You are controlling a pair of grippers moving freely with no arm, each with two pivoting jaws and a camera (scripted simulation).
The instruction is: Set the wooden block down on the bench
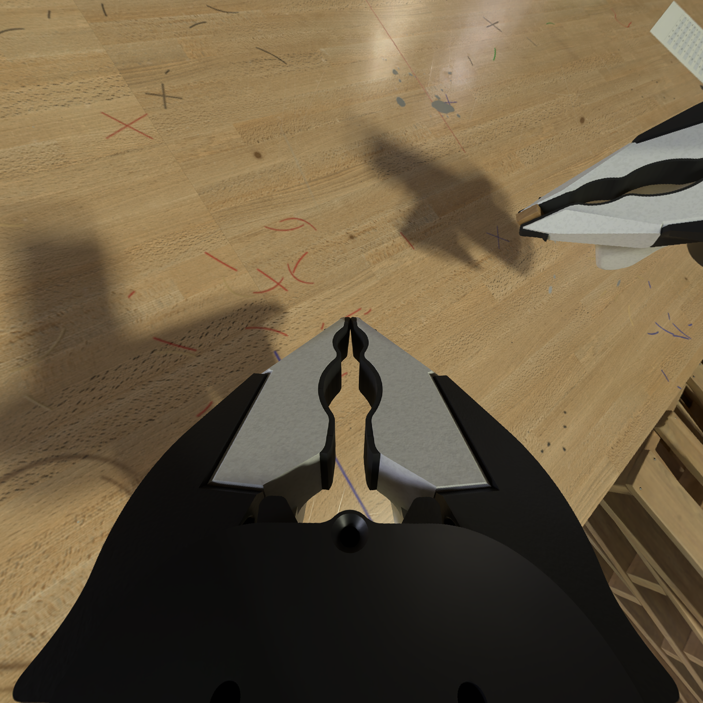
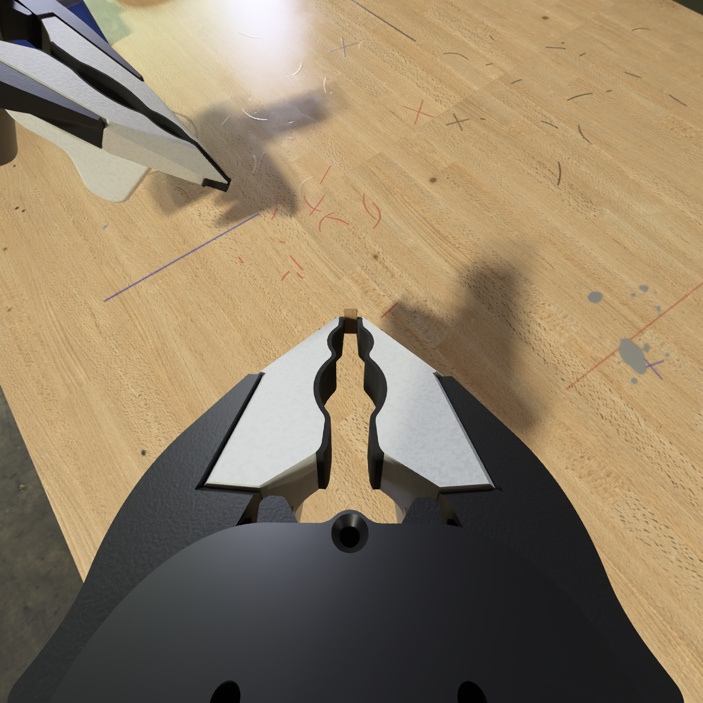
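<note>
My right gripper (image 2: 350, 322) is shut on a small wooden block (image 2: 350, 318), pinched at the fingertips and held above the wooden bench (image 2: 494, 213). In the left wrist view the right gripper (image 1: 528, 218) shows at the right edge with the wooden block (image 1: 528, 215) sticking out of its tips, its shadow on the bench (image 1: 266, 171) below. My left gripper (image 1: 350, 321) is shut and empty, its tips touching, above the bench. It also shows in the right wrist view (image 2: 218, 182) at the upper left.
The bench top carries red, black and blue pen marks and grey paint spots (image 2: 631, 353). A white perforated object (image 1: 681, 34) lies at the far right corner. Wooden crates (image 1: 654, 513) stand below the bench's right edge. The bench's near-left edge (image 2: 42, 449) drops to a dark floor.
</note>
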